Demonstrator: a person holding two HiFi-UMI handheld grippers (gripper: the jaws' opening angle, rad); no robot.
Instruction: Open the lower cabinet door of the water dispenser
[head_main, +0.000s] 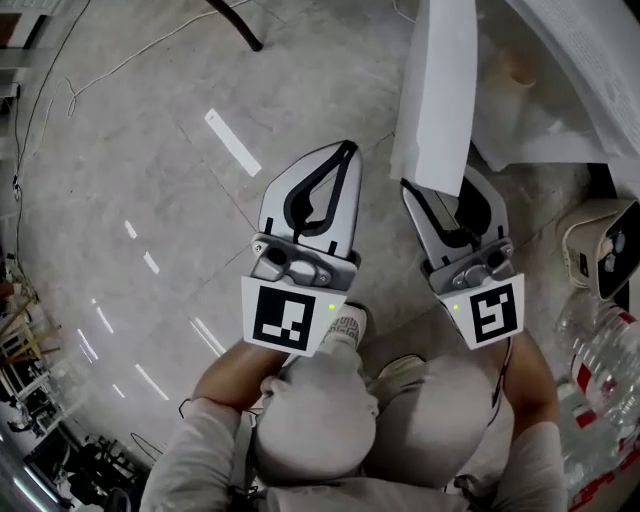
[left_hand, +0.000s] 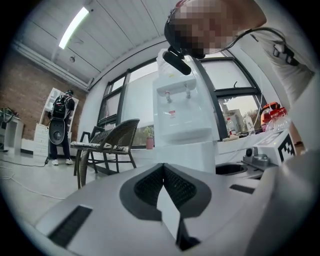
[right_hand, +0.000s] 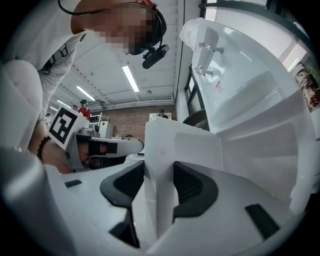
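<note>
Between the right gripper's (head_main: 447, 200) jaws stands the edge of the lower cabinet door (right_hand: 160, 150), clamped by both pads and swung out from the water dispenser (right_hand: 240, 75) above the concrete floor (head_main: 150, 150). Just beside it, the left gripper (head_main: 345, 150) has its jaws closed together, empty.

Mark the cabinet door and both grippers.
cabinet door (head_main: 440, 90), head view, panel face.
right gripper (right_hand: 159, 169), right gripper view, between jaw tips.
left gripper (head_main: 343, 152), head view, closed jaw tips.
</note>
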